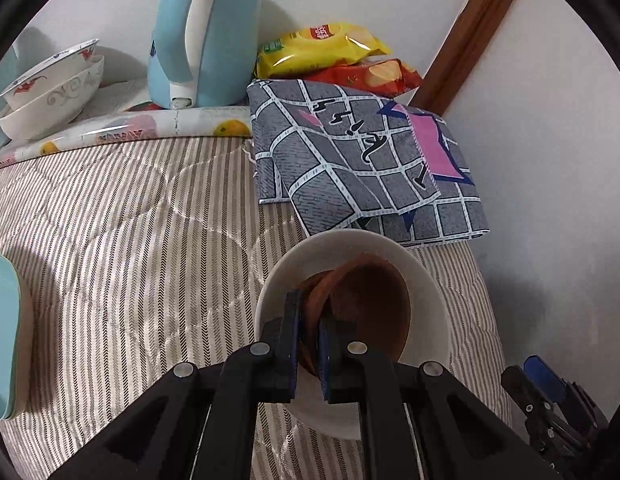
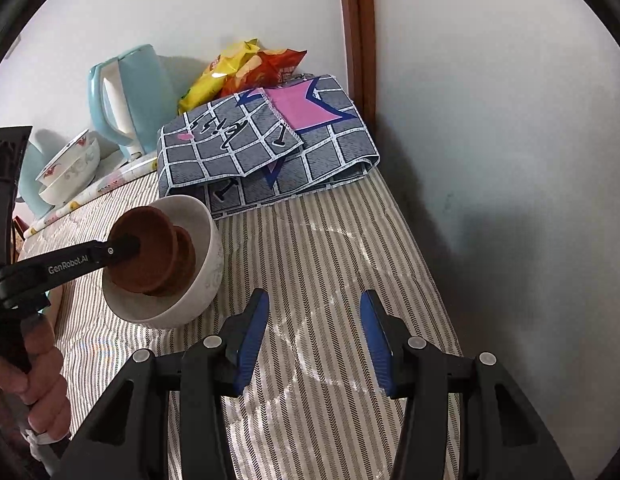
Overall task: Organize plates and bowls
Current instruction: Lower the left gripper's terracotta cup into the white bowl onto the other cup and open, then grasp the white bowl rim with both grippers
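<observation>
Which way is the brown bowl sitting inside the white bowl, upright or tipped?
Tipped. The brown bowl leans on its side inside the white bowl, mouth facing sideways, its rim pinched by the left tongs.

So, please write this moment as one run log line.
left gripper: shut on brown bowl | inside white bowl | right gripper: open, empty

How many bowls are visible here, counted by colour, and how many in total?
Brown bowls: 1, the brown bowl, gripped at its rim by the left gripper and tilted inside the white bowl.
White bowls: 3, the white bowl and two patterned bowls stacked beside the kettle, upper and lower.
Total: 4
</observation>
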